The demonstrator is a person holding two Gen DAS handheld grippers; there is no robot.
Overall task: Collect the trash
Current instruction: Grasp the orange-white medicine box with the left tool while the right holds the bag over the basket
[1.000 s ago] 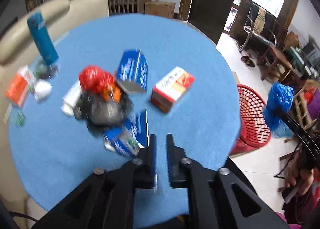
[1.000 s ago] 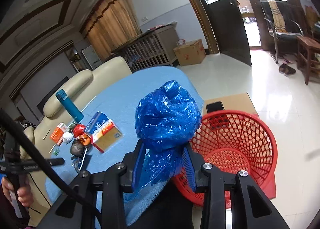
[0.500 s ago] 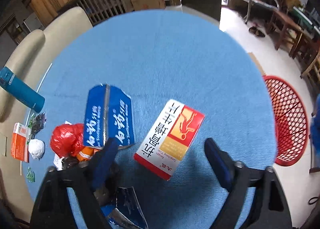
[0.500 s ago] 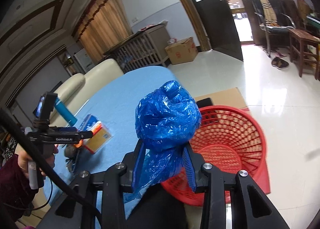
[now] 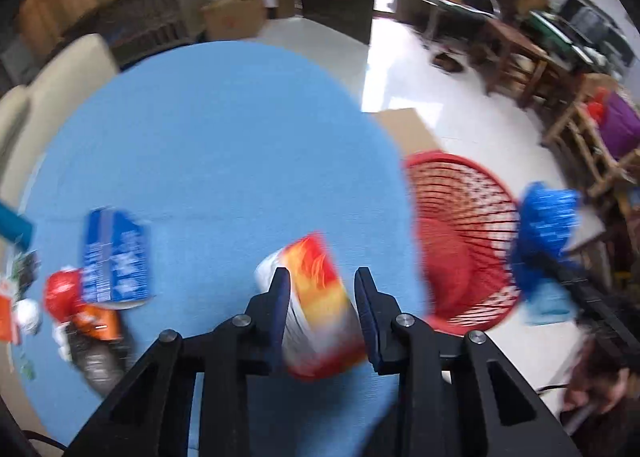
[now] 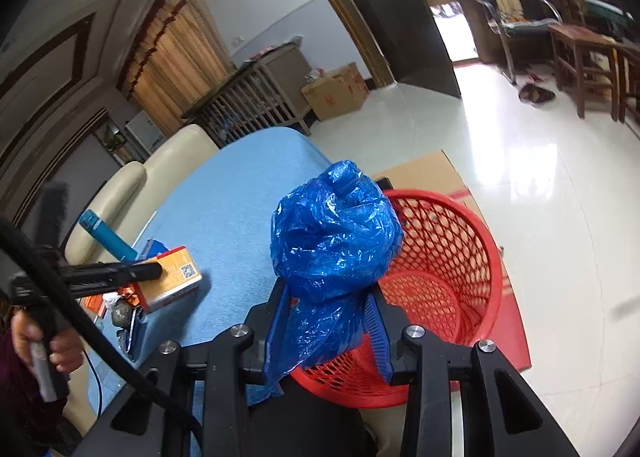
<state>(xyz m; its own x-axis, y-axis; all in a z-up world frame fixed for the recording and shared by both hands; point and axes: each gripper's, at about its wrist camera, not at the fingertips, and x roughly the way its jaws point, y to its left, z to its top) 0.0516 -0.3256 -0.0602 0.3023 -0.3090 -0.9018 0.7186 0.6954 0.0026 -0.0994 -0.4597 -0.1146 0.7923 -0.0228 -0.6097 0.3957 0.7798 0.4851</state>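
- A red-and-white carton (image 5: 318,305) is pinched between the jaws of the left gripper (image 5: 322,277), over the blue counter (image 5: 224,145).
- A crumpled blue bag (image 6: 334,241) is clamped by the right gripper (image 6: 326,297) beside the red basket (image 6: 452,257).

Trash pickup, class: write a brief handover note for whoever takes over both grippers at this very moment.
Left gripper: closed on the red-and-white box, over the table.
Right gripper: clamps the blue bag beside the red basket.
Done: nothing visibly in the basket.
Left: drop both in, then clear the blue carton, red wrapper and remaining litter on the table's left.
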